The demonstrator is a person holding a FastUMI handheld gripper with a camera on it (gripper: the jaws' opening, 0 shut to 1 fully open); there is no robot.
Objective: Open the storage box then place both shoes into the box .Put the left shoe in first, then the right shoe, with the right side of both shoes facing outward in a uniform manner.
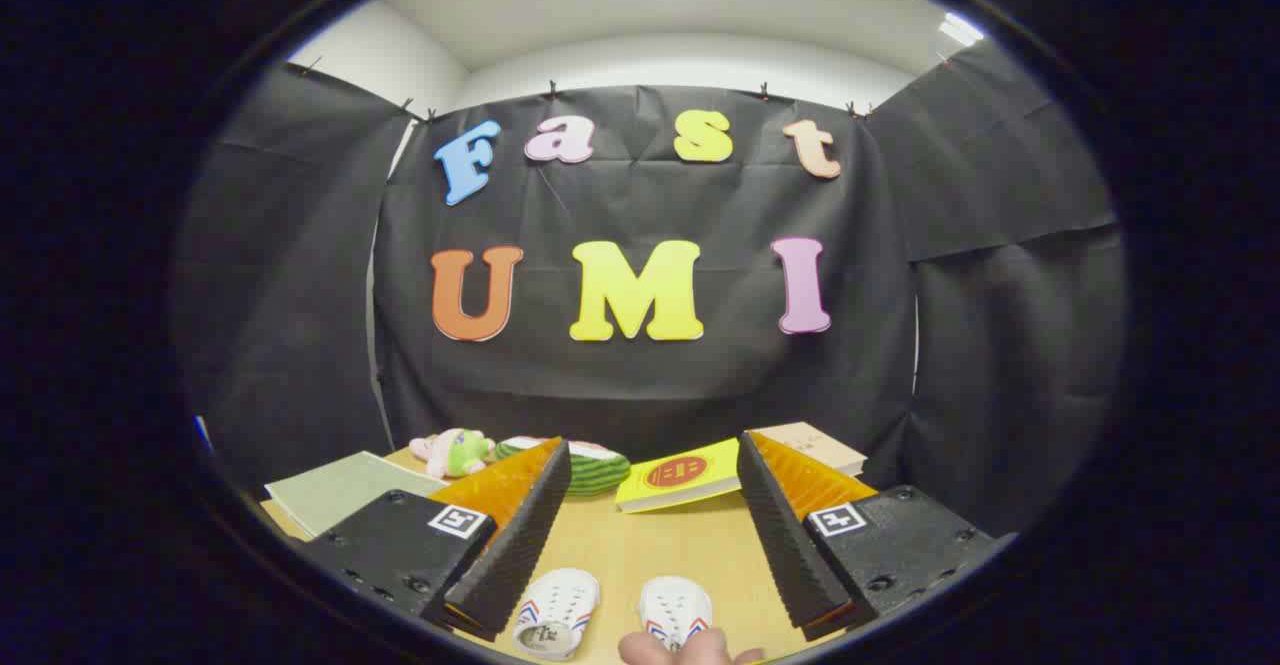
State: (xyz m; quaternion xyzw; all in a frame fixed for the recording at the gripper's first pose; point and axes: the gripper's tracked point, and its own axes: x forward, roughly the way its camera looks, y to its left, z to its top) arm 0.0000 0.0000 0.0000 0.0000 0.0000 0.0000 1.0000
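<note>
Nothing here can be read as words or numbers. The yellow book [680, 475], at twelve o'clock just beyond the wide-apart fingers of the gripper [652, 442], bears a red oval emblem with print too small to tell. Each finger's base carries a square marker [457, 520], a coded pattern. The shoe [555, 613] at seven o'clock has a blurred insole stamp.

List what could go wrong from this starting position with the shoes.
1. A person's hand is at the right white shoe, just below the open gripper; closing now could pinch fingers.
2. The two white shoes lie close together, the left-hand one near one finger, so a grasp might catch the wrong shoe.
3. The yellow book, the green plush and the toy crowd the table beyond the fingers, leaving little room.
</note>
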